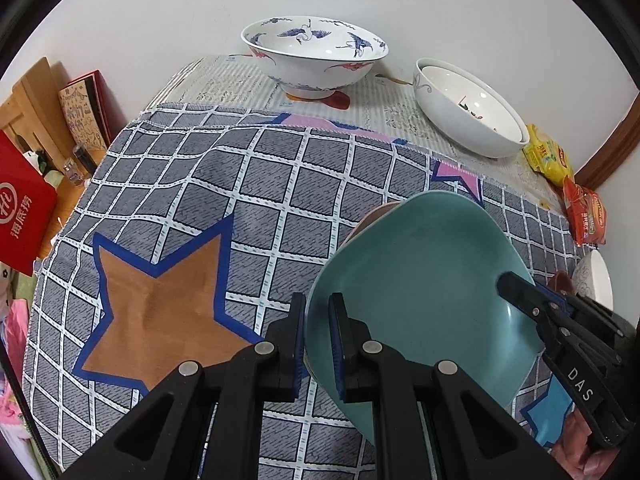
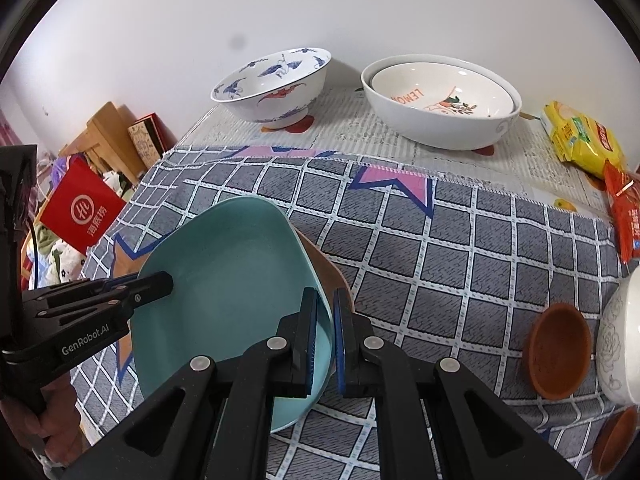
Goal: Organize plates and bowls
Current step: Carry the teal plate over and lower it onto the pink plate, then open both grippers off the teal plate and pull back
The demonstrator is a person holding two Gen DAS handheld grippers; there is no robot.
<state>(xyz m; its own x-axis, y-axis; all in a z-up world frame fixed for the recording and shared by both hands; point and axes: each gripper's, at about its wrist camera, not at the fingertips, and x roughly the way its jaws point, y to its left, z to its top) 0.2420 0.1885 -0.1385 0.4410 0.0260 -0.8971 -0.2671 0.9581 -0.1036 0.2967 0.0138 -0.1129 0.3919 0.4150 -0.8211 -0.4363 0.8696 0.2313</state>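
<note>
A teal square plate (image 1: 420, 280) (image 2: 224, 272) is held over the checked cloth by both grippers. My left gripper (image 1: 318, 304) is shut on its near left rim, and its fingertip (image 2: 164, 280) shows on that rim in the right wrist view. My right gripper (image 2: 325, 300) is shut on the opposite rim, and its fingertip (image 1: 508, 280) shows in the left wrist view. A brown plate (image 2: 324, 276) (image 1: 380, 212) lies directly under the teal one, mostly hidden. I cannot tell whether the two plates touch.
At the back stand a blue crane-pattern bowl (image 1: 316, 56) (image 2: 276, 84) and two nested white bowls (image 1: 468, 112) (image 2: 440, 100). Two small brown bowls (image 2: 558, 352) (image 2: 616, 440) and a white rose-pattern bowl (image 2: 620, 340) sit at the right. Snack packets (image 2: 580, 140) line the right edge. A red box (image 1: 24, 204) stands left.
</note>
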